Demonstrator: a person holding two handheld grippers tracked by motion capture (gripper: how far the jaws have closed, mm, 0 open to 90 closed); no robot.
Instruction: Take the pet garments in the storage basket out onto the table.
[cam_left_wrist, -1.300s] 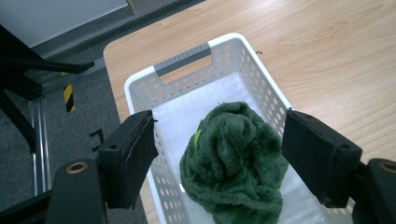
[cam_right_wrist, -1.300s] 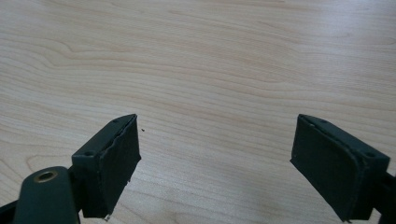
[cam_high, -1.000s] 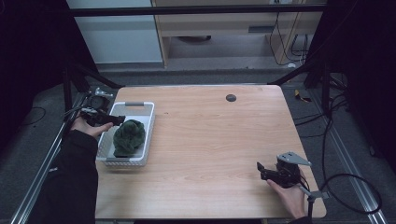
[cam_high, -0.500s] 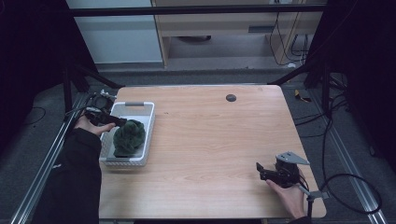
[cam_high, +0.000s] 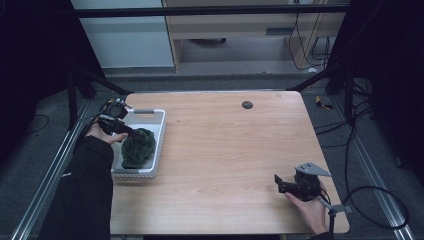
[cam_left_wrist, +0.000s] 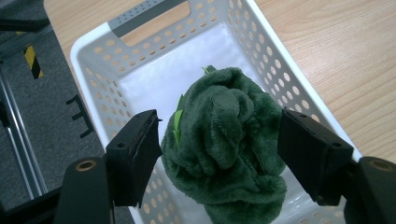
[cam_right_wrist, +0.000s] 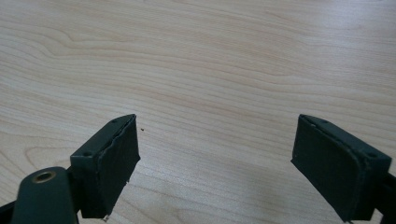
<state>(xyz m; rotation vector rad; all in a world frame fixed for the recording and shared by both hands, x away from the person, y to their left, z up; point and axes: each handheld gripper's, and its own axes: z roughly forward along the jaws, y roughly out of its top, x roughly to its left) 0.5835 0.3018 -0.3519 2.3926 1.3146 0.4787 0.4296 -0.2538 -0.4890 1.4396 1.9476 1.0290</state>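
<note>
Green plush bundle (cam_left_wrist: 224, 144) lies in the white perforated basket (cam_left_wrist: 280, 84) at the left edge of the wooden surface (cam_high: 235, 165). Left hand-held gripper (cam_left_wrist: 219, 149) is spread wide, jaws flanking the bundle, nothing clamped. Right hand-held gripper (cam_right_wrist: 231, 163) is spread over bare wood, empty.

Risk, as judged: soft, crumpled pile could compress and slip; only a fold might be pinched; the light plastic basket could be dragged along.

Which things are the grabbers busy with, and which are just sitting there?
Busy with:
- green fuzzy cloth, between the left gripper's open jaws
- white basket holding it

Just there:
- right gripper, open over bare table
- dark round spot on it
</note>
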